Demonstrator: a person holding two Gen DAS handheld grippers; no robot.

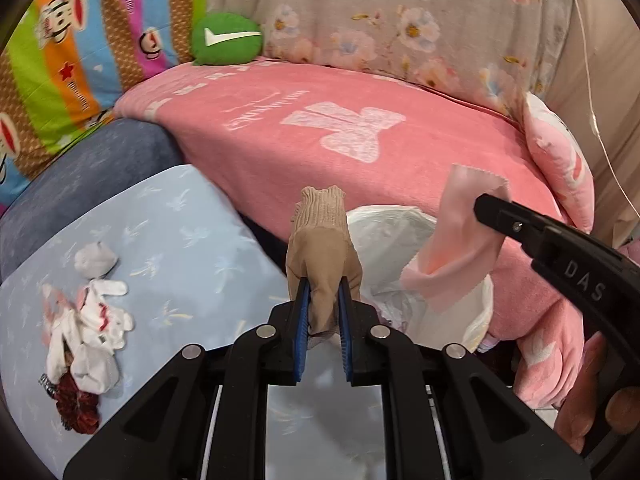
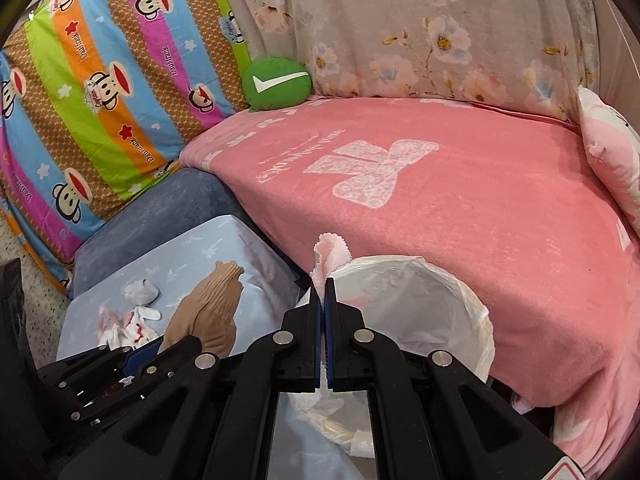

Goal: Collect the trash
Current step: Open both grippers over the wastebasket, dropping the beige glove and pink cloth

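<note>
Over bin liner (image 2: 460,292), left claw (image 1: 324,300) clamping tan sock (image 1: 320,248)

Tan ribbed sock (image 1: 322,258) and pink cloth (image 1: 460,248) aloft by white-lined bin (image 1: 478,320); crumpled tissues (image 1: 92,316) on tabletop.

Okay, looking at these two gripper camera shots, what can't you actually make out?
- Bin bag contents: right wrist view, hidden by its rim and the right gripper.
- Pile of scraps on the blue sheet: too jumbled to identify.
- Tan stocking: lower end hidden behind the left gripper.
</note>
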